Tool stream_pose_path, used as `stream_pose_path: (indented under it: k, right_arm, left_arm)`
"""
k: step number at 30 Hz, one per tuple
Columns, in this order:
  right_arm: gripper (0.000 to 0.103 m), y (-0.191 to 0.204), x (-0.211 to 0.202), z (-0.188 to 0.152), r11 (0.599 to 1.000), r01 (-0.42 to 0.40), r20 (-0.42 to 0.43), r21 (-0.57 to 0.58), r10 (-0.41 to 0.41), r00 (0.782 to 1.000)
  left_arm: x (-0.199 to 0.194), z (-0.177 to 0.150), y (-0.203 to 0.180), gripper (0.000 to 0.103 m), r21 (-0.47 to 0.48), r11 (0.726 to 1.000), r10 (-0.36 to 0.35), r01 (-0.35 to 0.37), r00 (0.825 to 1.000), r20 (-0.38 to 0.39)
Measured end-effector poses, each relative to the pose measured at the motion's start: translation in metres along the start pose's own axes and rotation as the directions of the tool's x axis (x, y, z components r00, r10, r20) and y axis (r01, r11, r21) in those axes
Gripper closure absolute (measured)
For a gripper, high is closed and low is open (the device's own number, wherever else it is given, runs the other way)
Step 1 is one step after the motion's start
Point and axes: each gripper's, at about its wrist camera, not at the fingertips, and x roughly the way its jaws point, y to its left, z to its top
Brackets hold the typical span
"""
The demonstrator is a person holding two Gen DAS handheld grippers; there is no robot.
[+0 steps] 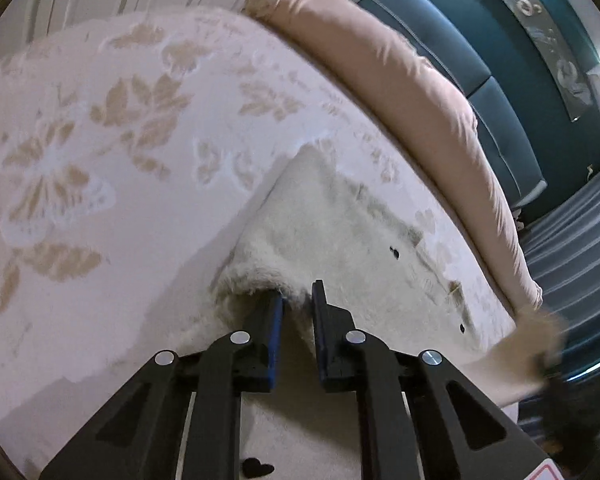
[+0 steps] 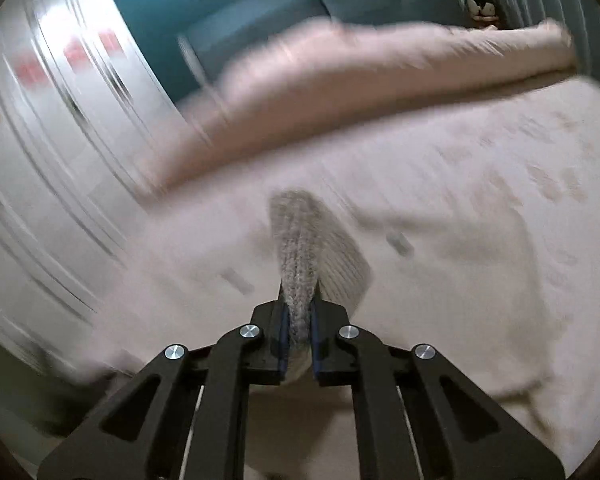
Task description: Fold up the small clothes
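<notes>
Fleece fabric of the cream garment (image 1: 340,220) is pinched by the left gripper (image 1: 298,300), its fuzzy edge draped over one blue pad and gathered between both. A grey knitted cuff (image 2: 298,256) is clamped tightly by the right gripper (image 2: 299,312); this view is blurred. Beyond both, the garment is spread on a floral bedspread (image 1: 120,120). Farther off, a pink rolled duvet (image 1: 400,80) is laid along a teal headboard (image 1: 500,100).

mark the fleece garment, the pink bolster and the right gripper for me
fleece garment (image 1: 340,232), left wrist view, on its flat white body.
pink bolster (image 1: 412,92), left wrist view, mid-length on its top side.
right gripper (image 2: 299,312), right wrist view, between the fingertips, clamped on a grey ribbed edge.
</notes>
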Motion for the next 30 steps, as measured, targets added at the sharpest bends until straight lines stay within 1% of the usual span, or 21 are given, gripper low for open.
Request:
stream_pose_path:
  k: [1, 2, 3, 4, 5, 6, 8, 10, 15, 17, 18, 19, 21, 22, 23, 24, 25, 27, 28, 29, 30]
  right_arm:
    - [0.095, -0.011, -0.006, 0.002, 0.999, -0.017, 0.026, 0.033, 0.016, 1.0]
    - [0.095, -0.031, -0.004, 0.001, 0.997, 0.013, 0.02, 0.079, -0.015, 1.0]
    - [0.095, -0.053, 0.009, -0.006, 0.992, 0.077, -0.043, 0.104, -0.073, 0.996]
    - [0.095, -0.084, 0.032, -0.021, 0.97, 0.207, -0.164, 0.125, -0.186, 0.969]
    - [0.095, -0.102, 0.045, -0.033, 0.95, 0.284, -0.24, 0.133, -0.247, 0.939]
    - [0.095, -0.12, 0.054, -0.048, 0.938, 0.312, -0.309, 0.152, -0.255, 0.916]
    - [0.094, -0.128, 0.044, -0.056, 0.947, 0.257, -0.266, 0.195, -0.201, 0.943]
    - [0.085, -0.129, 0.038, -0.056, 0.946, 0.25, -0.253, 0.206, -0.195, 0.948]
    - [0.08, -0.135, 0.041, -0.048, 0.942, 0.25, -0.256, 0.222, -0.191, 0.948]
    - [0.081, -0.132, 0.045, -0.039, 0.935, 0.281, -0.26, 0.217, -0.222, 0.94]
    - [0.093, -0.127, 0.049, -0.034, 0.933, 0.297, -0.263, 0.201, -0.241, 0.934]
    - [0.096, -0.116, 0.047, -0.025, 0.943, 0.282, -0.24, 0.173, -0.238, 0.941]
    - [0.096, -0.089, 0.028, -0.01, 0.977, 0.173, -0.132, 0.124, -0.157, 0.979]
    - [0.096, -0.074, 0.013, -0.002, 0.992, 0.093, -0.055, 0.086, -0.088, 0.995]
    - [0.096, -0.07, 0.008, 0.0, 0.995, 0.082, -0.028, 0.063, -0.08, 0.996]
    - [0.096, -0.074, 0.01, -0.001, 0.991, 0.13, -0.034, 0.036, -0.129, 0.991]
    - [0.096, -0.09, 0.024, -0.007, 0.978, 0.206, -0.096, 0.037, -0.202, 0.975]
    - [0.096, -0.128, 0.048, -0.023, 0.941, 0.329, -0.22, 0.082, -0.305, 0.927]
    - [0.098, -0.147, 0.056, -0.033, 0.93, 0.353, -0.263, 0.098, -0.318, 0.911]
    - [0.098, -0.149, 0.052, -0.034, 0.938, 0.331, -0.242, 0.106, -0.299, 0.923]
    - [0.096, -0.147, 0.047, -0.032, 0.937, 0.332, -0.23, 0.106, -0.301, 0.925]
  left_arm:
    - [0.002, -0.001, 0.001, 0.093, 0.003, 1.0, 0.001, -0.001, 1.0, 0.0]
    - [0.007, -0.003, 0.002, 0.091, 0.005, 1.0, 0.002, -0.002, 1.0, -0.013]
    - [0.012, -0.007, 0.004, 0.091, 0.003, 1.0, 0.005, -0.005, 0.999, -0.032]
    - [0.018, -0.011, 0.006, 0.091, 0.003, 1.0, 0.018, -0.018, 0.999, -0.048]
    - [0.024, -0.017, 0.007, 0.091, 0.003, 1.0, 0.031, -0.031, 0.997, -0.064]
    - [0.027, -0.022, 0.009, 0.091, 0.003, 0.999, 0.034, -0.034, 0.997, -0.067]
    - [0.028, -0.029, 0.009, 0.09, 0.015, 0.999, 0.047, -0.046, 0.998, -0.045]
    - [0.027, -0.03, 0.006, 0.089, 0.029, 0.998, 0.059, -0.058, 0.998, -0.033]
    - [0.028, -0.022, 0.007, 0.088, -0.013, 0.999, 0.046, -0.047, 0.999, -0.028]
    - [0.026, -0.019, 0.008, 0.088, -0.035, 0.999, 0.036, -0.036, 0.999, -0.012]
    - [0.025, -0.017, 0.007, 0.091, -0.03, 0.999, 0.041, -0.041, 0.999, -0.004]
    - [0.025, -0.016, 0.005, 0.094, -0.018, 0.999, 0.045, -0.045, 0.999, 0.002]
    - [0.023, -0.015, 0.002, 0.097, 0.013, 0.998, 0.065, -0.066, 0.998, 0.024]
    - [0.022, -0.015, 0.002, 0.097, 0.03, 0.996, 0.08, -0.081, 0.996, 0.034]
    - [0.021, -0.015, 0.002, 0.098, 0.04, 0.994, 0.097, -0.099, 0.994, 0.041]
    - [0.022, -0.016, 0.003, 0.098, 0.044, 0.993, 0.111, -0.113, 0.993, 0.044]
    - [0.024, -0.016, 0.007, 0.098, 0.038, 0.993, 0.113, -0.114, 0.993, 0.035]
    - [0.028, -0.018, 0.012, 0.097, 0.037, 0.992, 0.117, -0.118, 0.993, 0.027]
    - [0.029, -0.02, 0.012, 0.096, 0.055, 0.991, 0.124, -0.125, 0.992, 0.03]
    - [0.03, -0.022, 0.011, 0.096, 0.071, 0.989, 0.13, -0.132, 0.991, 0.037]
    - [0.03, -0.024, 0.01, 0.095, 0.093, 0.986, 0.137, -0.141, 0.99, 0.046]
